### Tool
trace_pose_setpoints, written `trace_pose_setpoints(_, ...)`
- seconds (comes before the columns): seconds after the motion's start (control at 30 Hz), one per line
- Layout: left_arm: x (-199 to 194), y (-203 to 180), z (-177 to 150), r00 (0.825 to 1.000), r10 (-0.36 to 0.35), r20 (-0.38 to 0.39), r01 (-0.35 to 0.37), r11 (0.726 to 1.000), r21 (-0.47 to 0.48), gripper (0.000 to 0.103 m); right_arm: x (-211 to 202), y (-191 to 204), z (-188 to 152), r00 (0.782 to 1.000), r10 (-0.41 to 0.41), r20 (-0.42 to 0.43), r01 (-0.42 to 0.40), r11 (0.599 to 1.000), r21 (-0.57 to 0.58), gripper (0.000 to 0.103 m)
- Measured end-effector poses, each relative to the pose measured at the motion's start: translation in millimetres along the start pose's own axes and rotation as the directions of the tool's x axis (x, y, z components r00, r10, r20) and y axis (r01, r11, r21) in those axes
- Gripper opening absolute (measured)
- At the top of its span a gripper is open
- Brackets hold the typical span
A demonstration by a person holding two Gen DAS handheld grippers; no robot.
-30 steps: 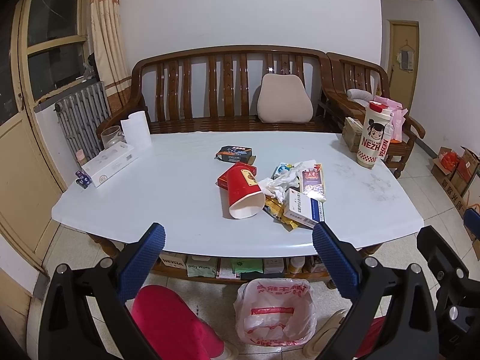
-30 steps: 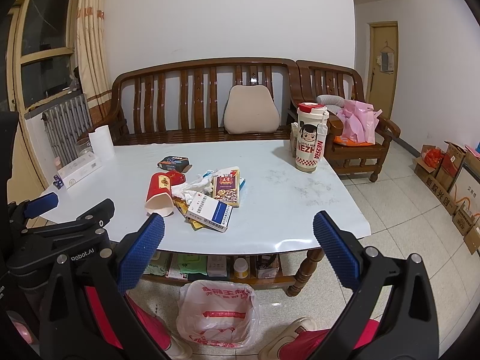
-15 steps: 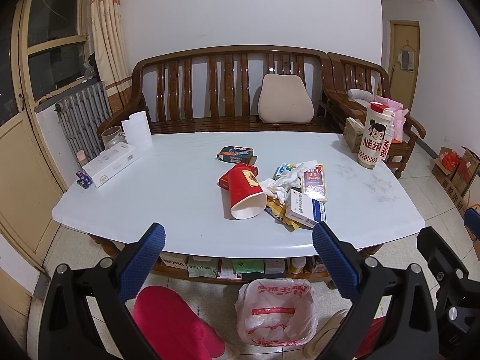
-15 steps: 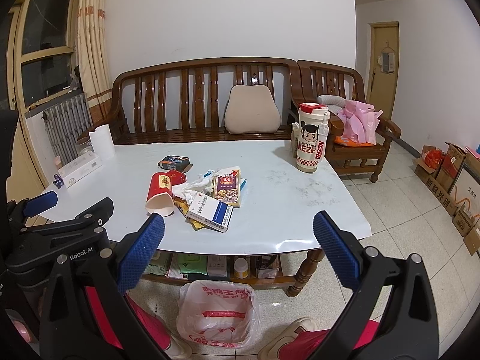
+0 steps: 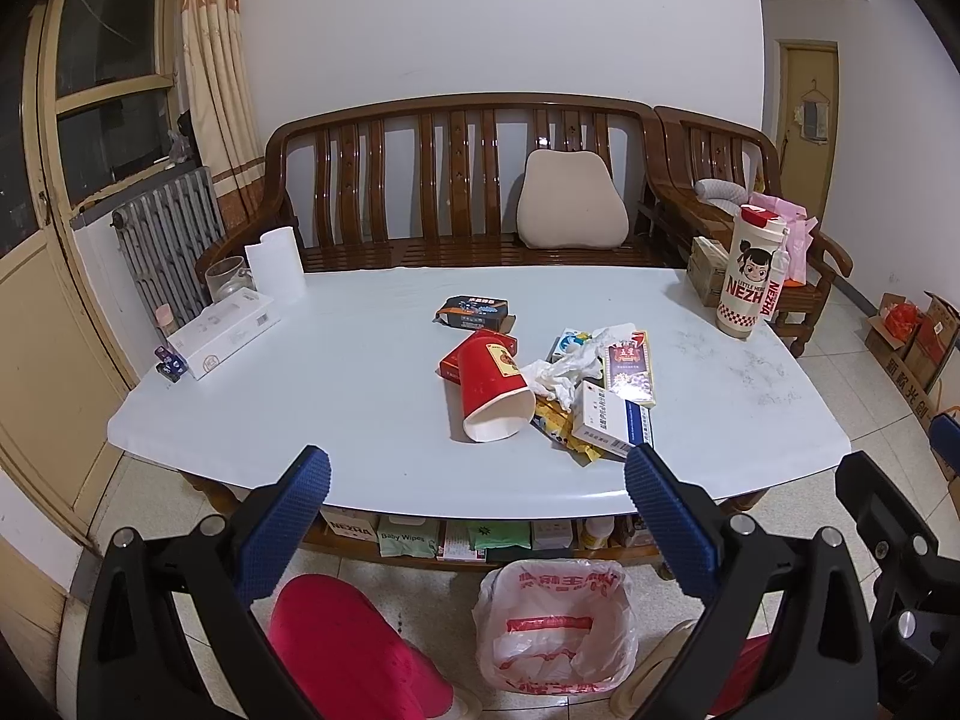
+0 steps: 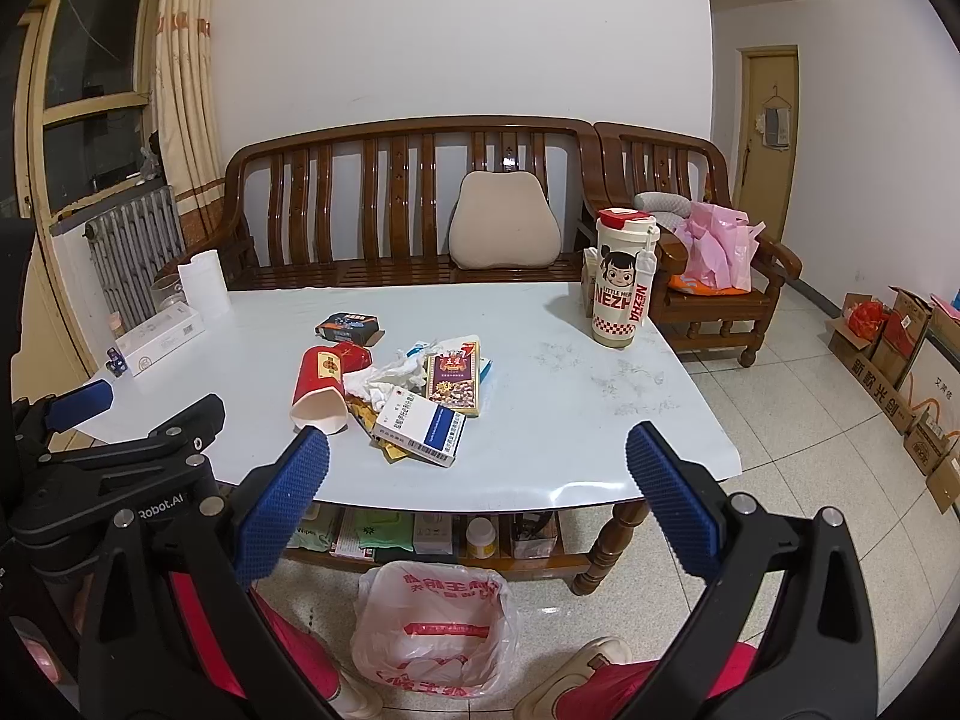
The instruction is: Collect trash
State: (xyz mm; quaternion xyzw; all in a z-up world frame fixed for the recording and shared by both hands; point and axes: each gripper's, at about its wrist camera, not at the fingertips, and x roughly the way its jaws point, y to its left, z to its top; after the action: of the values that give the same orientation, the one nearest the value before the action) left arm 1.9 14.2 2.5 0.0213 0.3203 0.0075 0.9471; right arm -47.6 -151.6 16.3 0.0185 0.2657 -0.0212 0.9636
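**Occlusions and cut-offs, both wrist views**

Yellow wrappers [image 5: 555,423] lie mostly buried under the white-and-blue box [image 5: 612,420] and crumpled tissue [image 5: 564,369]; print unreadable. A small blue-white carton [image 5: 564,343] shows only a corner behind the tissue. Shelf items [image 6: 420,531] under the table [image 5: 360,384] are partly hidden by its edge. Bag [image 6: 432,630] contents indistinct. The left gripper [image 6: 84,402] is cut off at the right view's left edge.
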Motion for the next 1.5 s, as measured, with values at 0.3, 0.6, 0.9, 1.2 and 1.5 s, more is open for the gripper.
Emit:
trace_pose_setpoints(0.3, -0.6, 0.1, 0.4, 1.000, 0.003, -0.001, -0.003, 1.000, 0.001, 0.096, 0.2, -0.8, -0.4, 1.000, -0.001, -0.001, 0.001, 1.000, 0.000, 0.097)
trace_pose_setpoints(0.6, 7.0, 16.7, 12.6, 0.998, -0.051, -0.045, 0.052, 0.998, 0.021, 0.096, 8.1, -2.4, 14.7, 0.999, 0.032, -0.008, -0.032, 0.998, -0.050, 0.097)
trace_pose_setpoints(0.9, 30.5, 35.6, 49.2, 0.985, -0.112, -0.134, 0.127, 0.987, 0.103, 0.096, 36.0, -13.6, 38.6, 0.993, 0.112, -0.046, -0.118, 0.979, -0.166, 0.097)
trace_pose_setpoints(1.2, 75.5, 36.3, 78.2, 0.916, -0.212, -0.341, 0.256, 0.962, 0.089, 0.096, 72.2, -29.2, 63.3, 0.956, 0.259, -0.139, -0.286, 0.930, -0.233, 0.097)
trace_pose_setpoints(1.5, 118.5, 20.7, 91.6, 0.858, -0.228, -0.461, 0.275, 0.961, 0.036, 0.096, 106.0, -31.8, 85.1, 0.870, 0.411, -0.272, -0.479, 0.836, -0.269, 0.097)
